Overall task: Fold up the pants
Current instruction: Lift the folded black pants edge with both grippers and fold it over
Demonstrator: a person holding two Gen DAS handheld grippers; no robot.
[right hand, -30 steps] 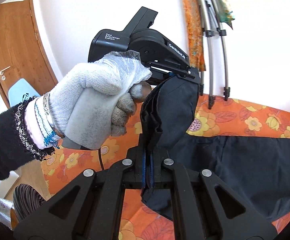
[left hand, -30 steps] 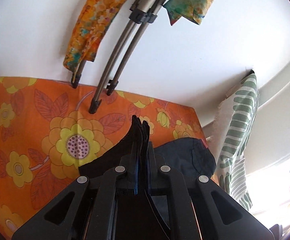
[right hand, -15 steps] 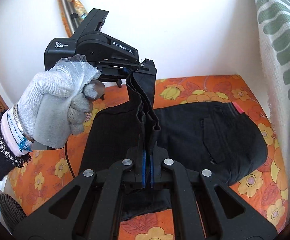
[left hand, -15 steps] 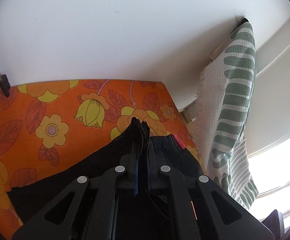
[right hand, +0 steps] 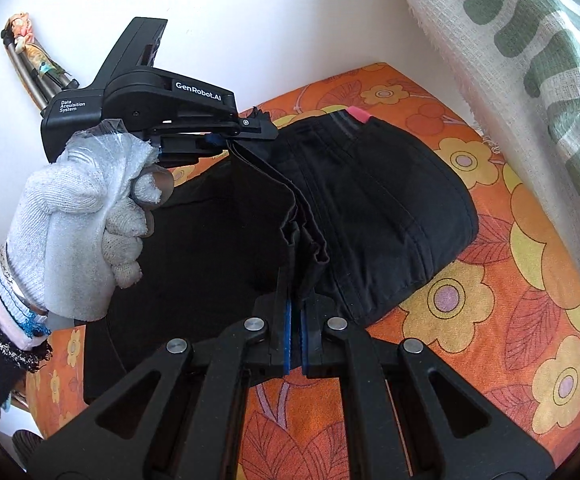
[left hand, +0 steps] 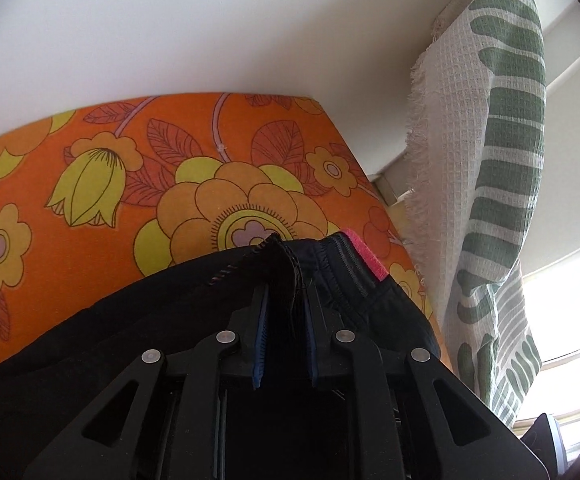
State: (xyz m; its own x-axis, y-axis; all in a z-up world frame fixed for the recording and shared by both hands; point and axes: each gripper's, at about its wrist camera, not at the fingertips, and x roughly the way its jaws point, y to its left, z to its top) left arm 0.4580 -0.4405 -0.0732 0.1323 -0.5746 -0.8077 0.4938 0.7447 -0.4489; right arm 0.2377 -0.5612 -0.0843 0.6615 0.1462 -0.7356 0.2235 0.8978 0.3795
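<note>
Only right wrist view | gloved left hand (right hand: 78, 216) | pants (right hand: 369, 200) folded

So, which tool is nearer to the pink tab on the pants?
Left. The left tool is at the waistband beside the pink tab; the right tool grips the pants at the near edge.

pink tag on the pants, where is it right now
The pink tag sits on the waistband edge of the black pants, at their far end on the orange floral cloth, near the striped towel.
</note>
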